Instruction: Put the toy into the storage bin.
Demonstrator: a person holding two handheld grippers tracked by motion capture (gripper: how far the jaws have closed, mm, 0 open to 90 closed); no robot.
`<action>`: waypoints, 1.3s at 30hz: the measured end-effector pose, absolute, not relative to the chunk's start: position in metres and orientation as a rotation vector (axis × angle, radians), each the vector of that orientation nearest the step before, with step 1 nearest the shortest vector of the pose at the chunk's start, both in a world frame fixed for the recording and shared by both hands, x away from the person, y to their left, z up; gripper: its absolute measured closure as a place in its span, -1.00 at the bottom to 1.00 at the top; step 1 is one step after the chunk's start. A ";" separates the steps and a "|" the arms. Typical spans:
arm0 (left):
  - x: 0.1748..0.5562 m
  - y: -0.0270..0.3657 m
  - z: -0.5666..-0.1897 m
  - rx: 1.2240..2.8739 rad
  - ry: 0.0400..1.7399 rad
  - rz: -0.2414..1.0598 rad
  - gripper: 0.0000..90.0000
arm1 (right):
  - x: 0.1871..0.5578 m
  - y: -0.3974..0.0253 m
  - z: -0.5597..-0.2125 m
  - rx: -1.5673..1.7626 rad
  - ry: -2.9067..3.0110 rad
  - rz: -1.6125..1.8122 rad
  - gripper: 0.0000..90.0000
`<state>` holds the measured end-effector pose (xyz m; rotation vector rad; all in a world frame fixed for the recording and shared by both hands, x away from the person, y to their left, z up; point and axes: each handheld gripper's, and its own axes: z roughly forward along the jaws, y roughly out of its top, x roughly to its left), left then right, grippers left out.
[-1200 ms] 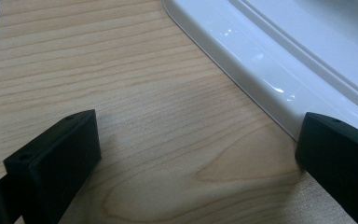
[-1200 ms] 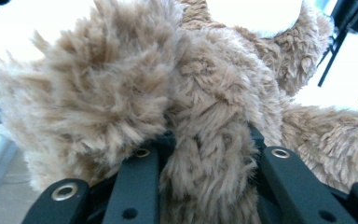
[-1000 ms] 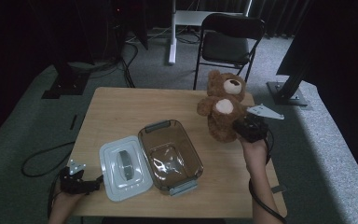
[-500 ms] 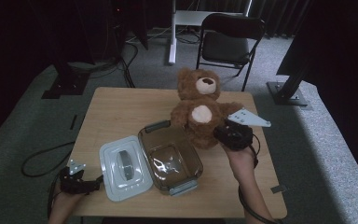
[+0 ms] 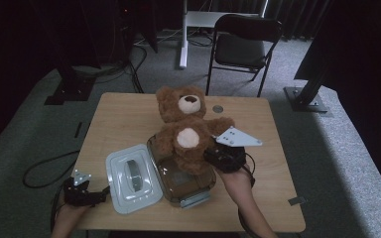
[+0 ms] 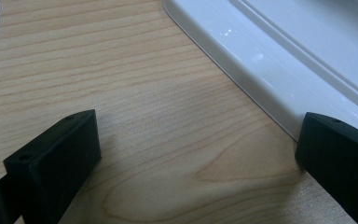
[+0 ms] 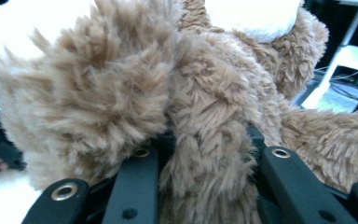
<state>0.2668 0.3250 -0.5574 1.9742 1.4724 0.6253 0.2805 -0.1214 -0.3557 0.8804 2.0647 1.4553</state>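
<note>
A brown teddy bear (image 5: 185,130) with a white belly patch is held upright over the clear brownish container (image 5: 191,184) in the middle of the table. My right gripper (image 5: 217,154) is shut on the bear's lower side; in the right gripper view brown fur (image 7: 200,116) is pinched between the two black jaws. The white lid (image 5: 132,178) lies flat just left of the container. My left gripper (image 5: 87,193) rests open at the table's front left, its jaws wide apart over bare wood beside the lid's rim (image 6: 261,74).
The wooden table (image 5: 129,119) has free room at the back and right. A small round disc (image 5: 218,108) lies near the back edge. A black chair (image 5: 243,44) stands behind the table, and cables (image 5: 44,168) trail on the floor at the left.
My right gripper has carried the bear leftward from the table's right side to above the open container. The left gripper has stayed put.
</note>
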 end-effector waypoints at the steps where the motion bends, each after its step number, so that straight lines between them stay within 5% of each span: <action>1: 0.267 0.325 -0.557 1.975 1.472 0.625 -0.99 | 0.280 -0.119 -0.357 0.876 2.075 1.454 0.53; 15: 0.267 0.325 -0.557 1.976 1.471 0.628 -0.99 | 0.279 -0.088 -0.406 0.871 2.238 1.331 0.53; 39: 0.267 0.325 -0.558 1.975 1.472 0.626 -0.99 | 0.278 -0.107 -0.436 0.849 2.338 1.151 0.44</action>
